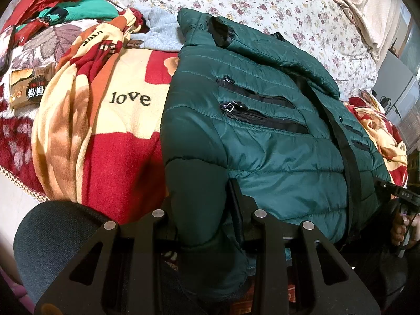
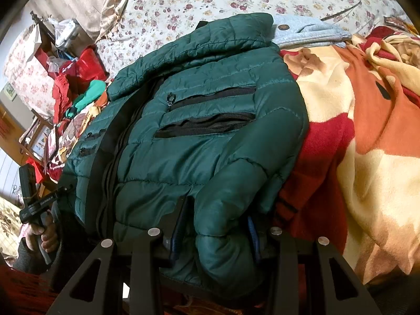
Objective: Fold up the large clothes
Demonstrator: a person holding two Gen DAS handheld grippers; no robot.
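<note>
A dark green puffer jacket (image 1: 262, 120) lies front side up on a red and cream "love" blanket (image 1: 118, 120), collar toward the far side, black zip pockets showing. My left gripper (image 1: 202, 210) is shut on the jacket's left sleeve (image 1: 194, 178) near the cuff. In the right wrist view the same jacket (image 2: 199, 120) fills the middle, and my right gripper (image 2: 218, 223) is shut on the other sleeve (image 2: 231, 199), which bunches between the fingers. Each gripper shows at the edge of the other's view.
A floral bedsheet (image 1: 262, 0) covers the bed behind. A grey garment (image 1: 160, 34) lies by the collar. Red and green clothes (image 1: 78, 8) pile at far left, with a snack packet (image 1: 29, 84). Cluttered furniture (image 2: 52, 52) stands beside the bed.
</note>
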